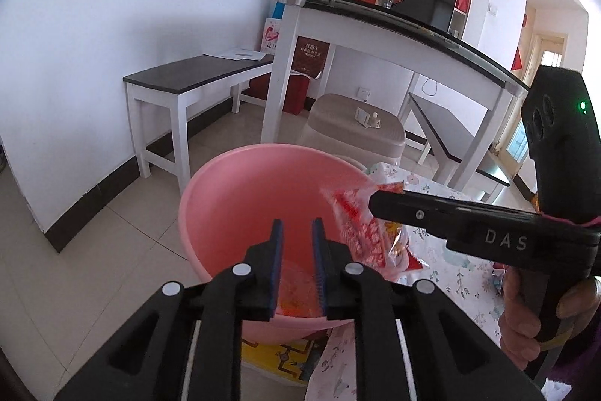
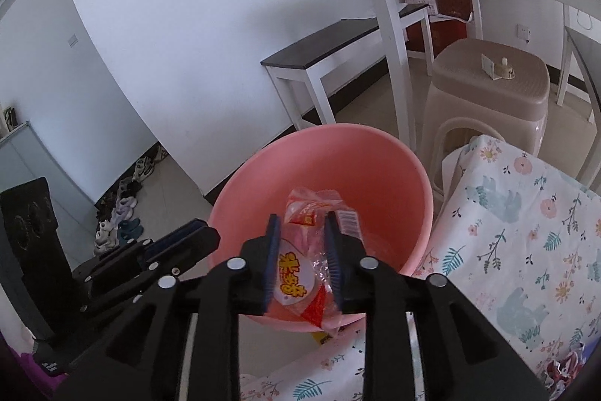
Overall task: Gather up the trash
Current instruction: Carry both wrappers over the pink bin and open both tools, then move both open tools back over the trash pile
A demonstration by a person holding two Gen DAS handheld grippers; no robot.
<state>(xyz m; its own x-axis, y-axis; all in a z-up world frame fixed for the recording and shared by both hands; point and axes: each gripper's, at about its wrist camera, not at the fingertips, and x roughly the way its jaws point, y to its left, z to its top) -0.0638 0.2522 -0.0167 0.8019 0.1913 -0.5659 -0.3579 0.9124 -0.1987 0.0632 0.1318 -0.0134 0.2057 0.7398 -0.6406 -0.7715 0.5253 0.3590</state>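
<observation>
The right gripper (image 2: 302, 250) clasped a red snack wrapper (image 2: 300, 273) above the pink basin (image 2: 394, 168); the left gripper (image 1: 296, 250) hung beside it over the basin, fingers parted, holding nothing.

I see a pink basin (image 2: 375, 175) of smooth, slightly glossy plastic. The snack wrapper (image 2: 304, 273) in my right gripper (image 2: 302, 250) is thin, crinkled, shiny film, partly clear. Both grippers' bodies look matt black plastic, with ribbed blue pads (image 1: 277, 262) that may be rubber, and small bright metal pins. The floral cloth (image 2: 526, 232) is matt printed fabric. The beige stool (image 2: 488, 93) is plastic with a textured seat. The dining table (image 1: 394, 17) has a glossy glass top on white-painted legs.
</observation>
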